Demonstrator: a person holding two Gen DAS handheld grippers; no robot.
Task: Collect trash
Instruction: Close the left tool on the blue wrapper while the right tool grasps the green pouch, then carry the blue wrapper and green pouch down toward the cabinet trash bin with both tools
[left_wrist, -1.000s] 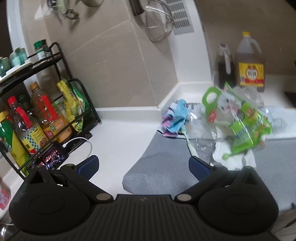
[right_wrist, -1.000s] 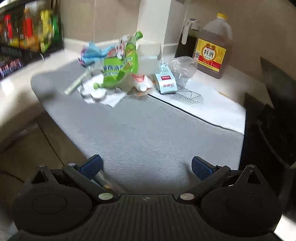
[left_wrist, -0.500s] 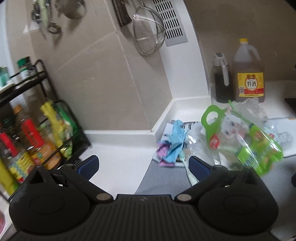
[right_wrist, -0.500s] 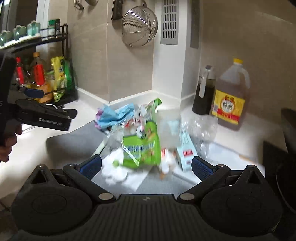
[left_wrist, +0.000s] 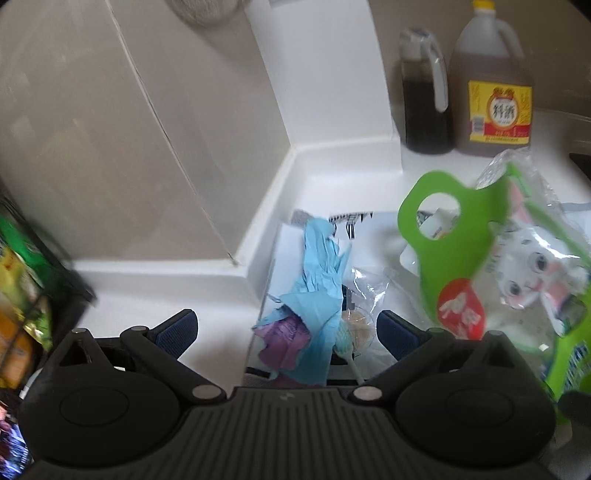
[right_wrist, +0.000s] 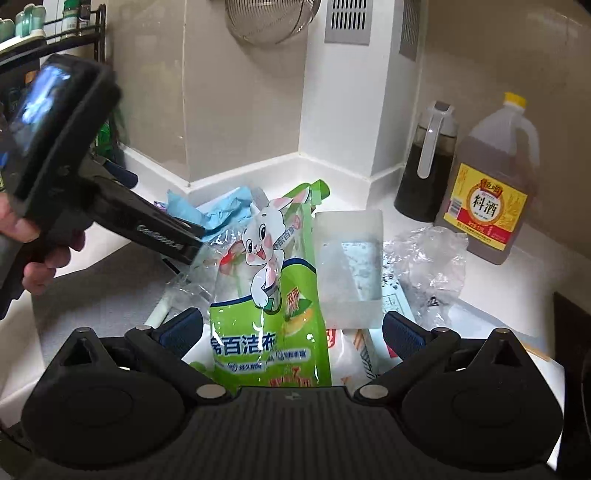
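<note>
The trash is heaped on the white counter (left_wrist: 147, 291) toward its back corner, where the tiled wall meets a white column. In the left wrist view, the left gripper (left_wrist: 288, 328) is held with its jaws spread wide and nothing between the pads; a crumpled blue wrapper (left_wrist: 317, 291) over a purple scrap (left_wrist: 282, 343) is framed between the fingers, but whether anything is touched cannot be told. The lower ends of both scraps are hidden behind the gripper body. A rack at the left edge is smeared by blur and cut off.

In the right wrist view, the right gripper (right_wrist: 291, 328) is likewise spread apart and empty, with a green rabbit-print bag (right_wrist: 273, 299) lying between its fingers and its lower end covered by the gripper body. A clear plastic box (right_wrist: 349, 269) rests just beside the bag on the right, and crumpled clear film (right_wrist: 428, 258) lies further right; what is beneath them is hard to make out. A dark sauce jug (right_wrist: 424, 173) and an amber cooking-wine bottle (right_wrist: 491, 192) stand together at the counter's back edge, apart from the heap. Bare counter is left between the heap and the back wall. A hand (right_wrist: 40, 243) on the left gripper's handle is cut off at the frame's left edge.
</note>
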